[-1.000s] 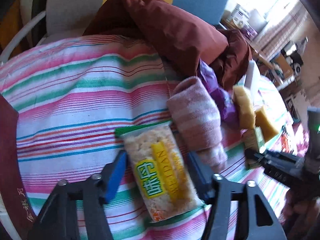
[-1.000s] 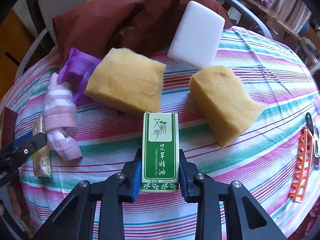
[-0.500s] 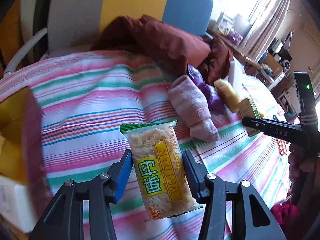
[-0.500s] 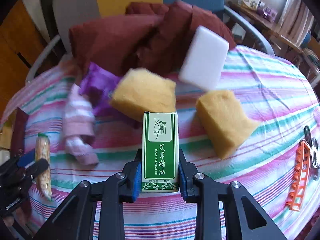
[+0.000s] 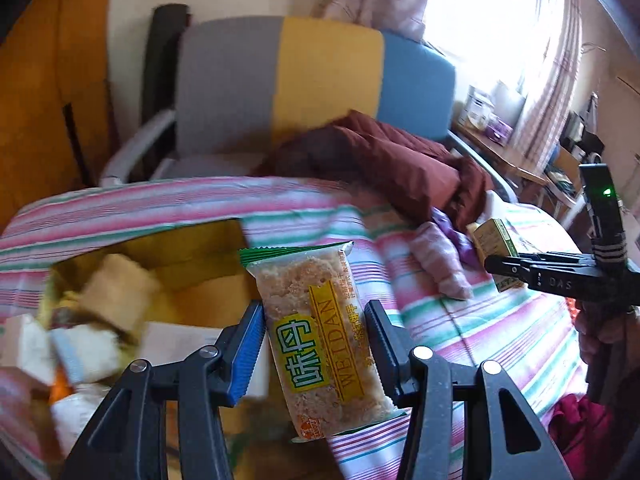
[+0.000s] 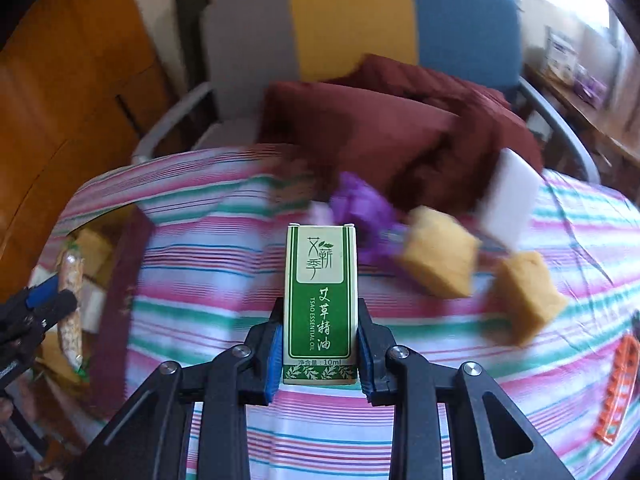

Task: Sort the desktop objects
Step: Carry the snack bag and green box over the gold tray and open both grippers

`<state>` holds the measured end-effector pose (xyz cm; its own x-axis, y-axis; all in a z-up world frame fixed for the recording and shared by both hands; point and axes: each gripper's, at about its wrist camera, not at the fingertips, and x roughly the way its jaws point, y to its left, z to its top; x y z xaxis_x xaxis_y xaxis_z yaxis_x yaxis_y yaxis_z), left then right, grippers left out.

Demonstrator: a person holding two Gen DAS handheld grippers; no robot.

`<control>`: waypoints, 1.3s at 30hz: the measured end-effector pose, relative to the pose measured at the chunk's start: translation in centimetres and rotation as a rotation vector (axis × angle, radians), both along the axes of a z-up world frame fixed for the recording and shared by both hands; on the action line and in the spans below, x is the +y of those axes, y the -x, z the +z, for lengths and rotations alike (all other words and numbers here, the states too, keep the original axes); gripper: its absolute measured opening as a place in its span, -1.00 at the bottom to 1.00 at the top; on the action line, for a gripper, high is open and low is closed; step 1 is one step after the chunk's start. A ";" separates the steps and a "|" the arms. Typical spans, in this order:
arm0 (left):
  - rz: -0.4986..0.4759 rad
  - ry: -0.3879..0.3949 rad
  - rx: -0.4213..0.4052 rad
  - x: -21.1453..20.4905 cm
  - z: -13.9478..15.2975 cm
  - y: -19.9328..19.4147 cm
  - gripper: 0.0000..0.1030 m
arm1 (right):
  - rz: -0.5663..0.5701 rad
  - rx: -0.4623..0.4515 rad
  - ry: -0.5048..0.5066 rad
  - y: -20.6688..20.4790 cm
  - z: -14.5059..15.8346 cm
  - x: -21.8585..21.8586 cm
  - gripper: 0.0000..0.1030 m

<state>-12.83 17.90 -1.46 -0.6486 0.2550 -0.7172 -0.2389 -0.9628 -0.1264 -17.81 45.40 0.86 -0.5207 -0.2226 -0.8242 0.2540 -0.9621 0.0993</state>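
Observation:
My left gripper (image 5: 314, 344) is shut on a snack bar packet (image 5: 320, 340) with a yellow label, held in the air at the edge of an open cardboard box (image 5: 200, 280) at the table's left. My right gripper (image 6: 319, 354) is shut on a green essential oil box (image 6: 320, 304), held upright above the striped tablecloth (image 6: 208, 280). The right gripper also shows at the right of the left wrist view (image 5: 560, 276). The left gripper with the packet shows at the left edge of the right wrist view (image 6: 44, 304).
Two yellow sponges (image 6: 440, 256) (image 6: 524, 292), a white sponge (image 6: 508, 200), a purple wrapper (image 6: 360, 208), a pink striped cloth (image 5: 440, 256) and an orange clip (image 6: 616, 392) lie on the table. A dark red cushion (image 6: 380, 120) and chair (image 6: 360, 24) stand behind. The box holds several items (image 5: 100, 320).
Both grippers have lifted and swung left with their loads. The left gripper now holds the snack packet at the open box, which has come into view.

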 end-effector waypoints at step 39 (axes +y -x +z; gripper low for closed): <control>0.340 -0.060 -0.015 -16.3 -2.0 -2.5 0.10 | 0.349 -0.108 0.155 -2.6 -2.0 -25.3 -0.37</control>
<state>-10.30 1.64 -3.47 -0.6934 0.0686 -0.7173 0.0963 -0.9777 -0.1866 -15.25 20.13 -1.12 -0.3037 -0.4973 -0.8127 0.5433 -0.7911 0.2810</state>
